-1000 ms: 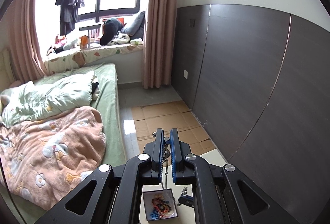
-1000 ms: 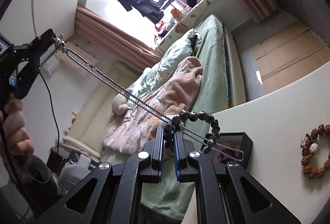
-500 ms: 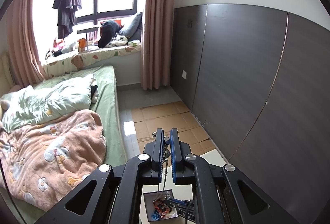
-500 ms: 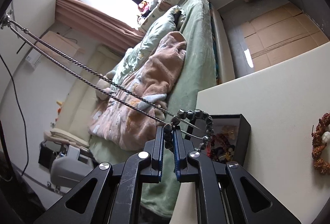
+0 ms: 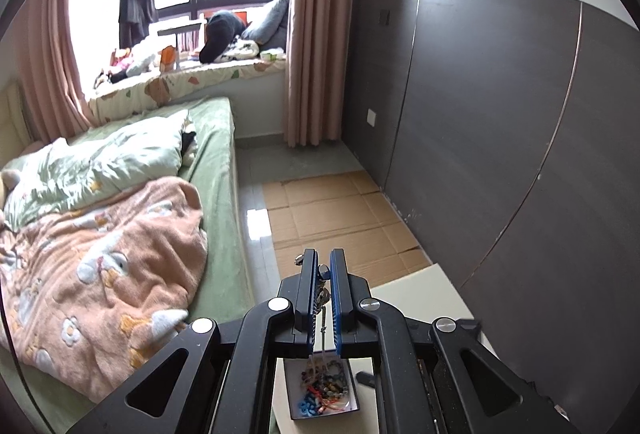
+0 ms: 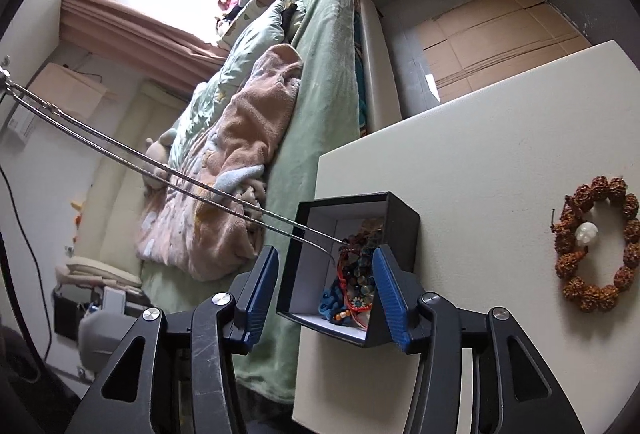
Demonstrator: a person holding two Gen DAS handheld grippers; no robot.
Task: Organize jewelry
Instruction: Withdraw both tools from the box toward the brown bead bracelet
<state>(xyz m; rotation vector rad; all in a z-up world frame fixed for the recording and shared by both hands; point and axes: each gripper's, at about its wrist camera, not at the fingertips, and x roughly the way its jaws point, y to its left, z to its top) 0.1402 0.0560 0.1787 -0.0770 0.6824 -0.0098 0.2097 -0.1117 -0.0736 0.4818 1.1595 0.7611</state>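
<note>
Best to keep lowering slowly over the cream-white desk [image 6: 500,138] so that the long silver metal chain [image 6: 168,174] coils down into the open black square box with white lining [image 6: 400,222], which stands at the near left corner of the desk, already holding a heap of coloured bead bracelets [image 6: 356,282]. Left tongs [image 5: 323,272] clenched on the upper end of the chain, high above the box; wise to hold that grip until most of the length rests inside, then let go. Right tongs [image 6: 324,298] opening, blue pads spread on both sides of the box mouth, nothing pressed between them. Brown wooden bead bracelet with one white bead [image 6: 592,246] lying apart at the right, not yet stored.

Compared with one second before: right tongs no longer pinching the dark bead bracelet, which is not seen apart any more, probably dropped in the box; box much nearer; lower chain end now reaching the box.
</note>
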